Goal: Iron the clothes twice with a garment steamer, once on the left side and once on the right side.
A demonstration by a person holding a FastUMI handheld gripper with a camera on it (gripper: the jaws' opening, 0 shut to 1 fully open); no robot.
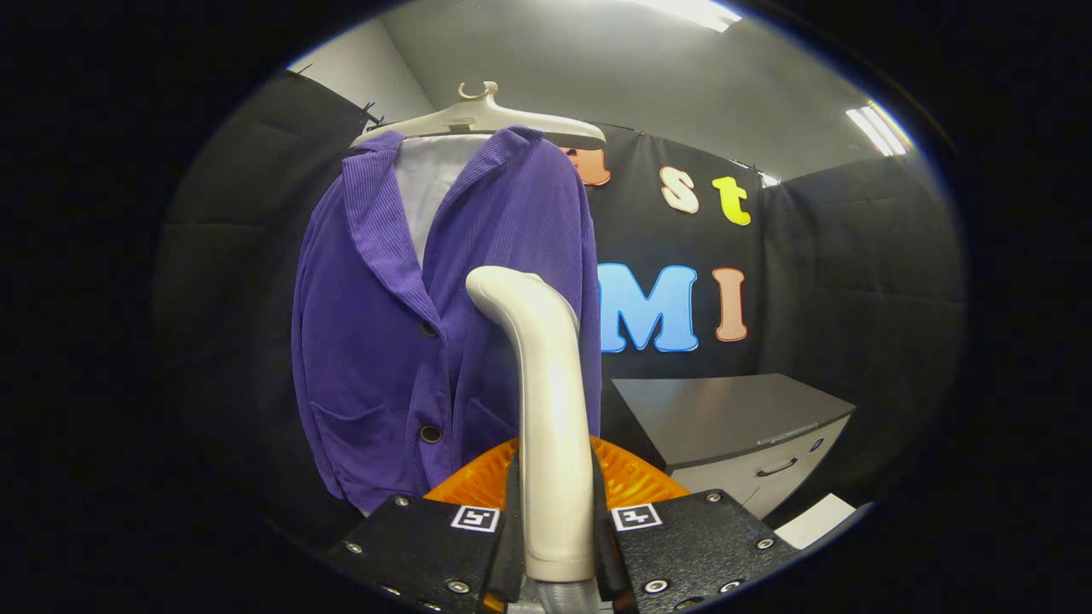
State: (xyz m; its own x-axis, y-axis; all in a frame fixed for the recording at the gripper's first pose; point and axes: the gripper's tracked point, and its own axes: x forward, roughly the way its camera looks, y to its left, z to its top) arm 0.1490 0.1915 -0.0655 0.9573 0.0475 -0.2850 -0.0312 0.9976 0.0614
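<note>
Steamer wand clamped in gripper, purple jacket hanging just beyond.

Purple jacket (401,341) hangs far left on a pale hanger (478,119), white lining showing at the collar. Dark-topped cabinet (734,418) stands to the right, well apart from it. Garment steamer (546,409) rises upright between both fingers of the gripper (554,546), which press on its handle; its curved head overlaps the jacket's right front, contact not discernible. Orange part (631,482) behind the handle is largely hidden.
</note>
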